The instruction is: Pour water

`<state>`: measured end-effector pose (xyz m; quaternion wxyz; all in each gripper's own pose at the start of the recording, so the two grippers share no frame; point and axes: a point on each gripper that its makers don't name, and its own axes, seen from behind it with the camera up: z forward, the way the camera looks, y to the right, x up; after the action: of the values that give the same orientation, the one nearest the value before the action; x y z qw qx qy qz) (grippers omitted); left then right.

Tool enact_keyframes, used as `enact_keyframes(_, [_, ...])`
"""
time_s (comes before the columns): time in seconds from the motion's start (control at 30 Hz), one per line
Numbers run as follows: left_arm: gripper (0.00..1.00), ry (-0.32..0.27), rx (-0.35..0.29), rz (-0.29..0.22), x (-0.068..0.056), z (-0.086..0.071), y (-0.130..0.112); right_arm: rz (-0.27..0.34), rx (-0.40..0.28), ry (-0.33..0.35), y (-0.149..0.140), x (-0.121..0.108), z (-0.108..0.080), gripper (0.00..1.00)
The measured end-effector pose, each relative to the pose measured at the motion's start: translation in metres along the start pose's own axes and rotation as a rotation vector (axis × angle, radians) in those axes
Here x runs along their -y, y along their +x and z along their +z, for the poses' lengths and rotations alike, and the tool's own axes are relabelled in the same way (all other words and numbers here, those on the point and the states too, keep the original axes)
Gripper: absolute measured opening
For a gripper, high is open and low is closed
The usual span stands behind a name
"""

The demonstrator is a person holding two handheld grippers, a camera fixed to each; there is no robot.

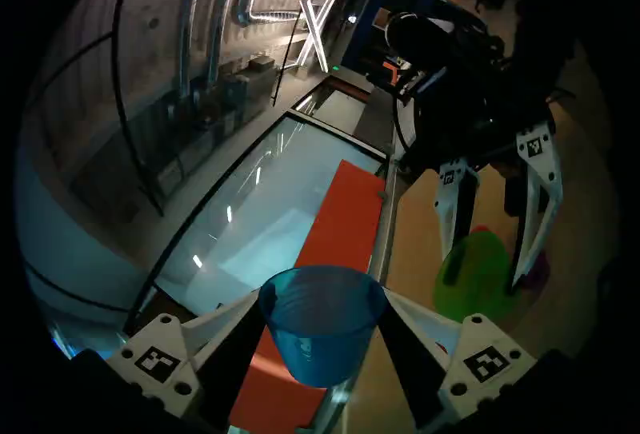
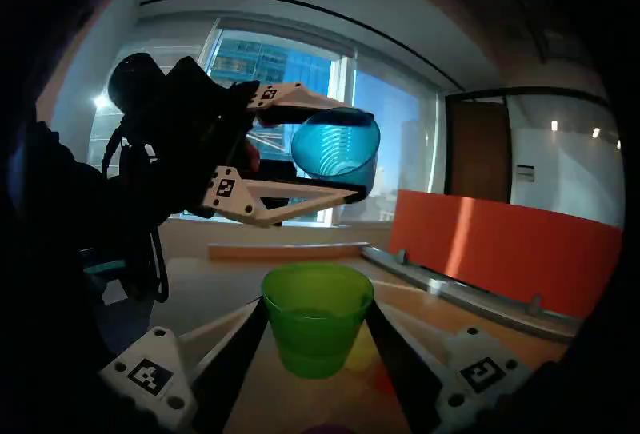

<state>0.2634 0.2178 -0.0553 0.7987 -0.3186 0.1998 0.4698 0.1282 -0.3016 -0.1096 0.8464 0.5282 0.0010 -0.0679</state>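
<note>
In the left gripper view my left gripper (image 1: 322, 330) is shut on a translucent blue cup (image 1: 322, 334). The right gripper (image 1: 488, 270) shows further off with a green cup (image 1: 478, 276) held between its fingers above the wooden table (image 1: 416, 226). In the right gripper view my right gripper (image 2: 318, 330) is shut on the green cup (image 2: 317, 326), upright just above the tabletop. Above and beyond it the left gripper (image 2: 352, 146), held by a hand, grips the blue cup (image 2: 336, 149), tipped on its side with its mouth facing the camera.
An orange partition panel (image 2: 512, 250) runs along the table's right edge beside a metal rail (image 2: 456, 290). Large windows (image 2: 280, 74) stand behind the table. A wooden strip (image 2: 288, 251) lies at the table's far edge. Something purple (image 1: 538, 270) lies near the green cup.
</note>
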Motion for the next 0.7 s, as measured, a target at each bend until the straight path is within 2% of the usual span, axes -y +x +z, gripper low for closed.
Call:
enact_keyframes(0.17, [0.87,-0.031,-0.019,-0.186,-0.002,-0.004,-0.002,-0.006,-0.004,-0.002,0.002,0.001,-0.001,0.88])
enact_keyframes(0.37, [0.87,-0.037,-0.025,-0.4,0.003,-0.003,-0.01,-0.009,-0.011,-0.005,0.006,0.001,-0.003,0.88])
enact_keyframes(0.7, [0.87,-0.06,-0.031,-0.697,0.003,-0.005,-0.02,-0.018,-0.024,-0.013,0.014,-0.001,-0.008,0.88])
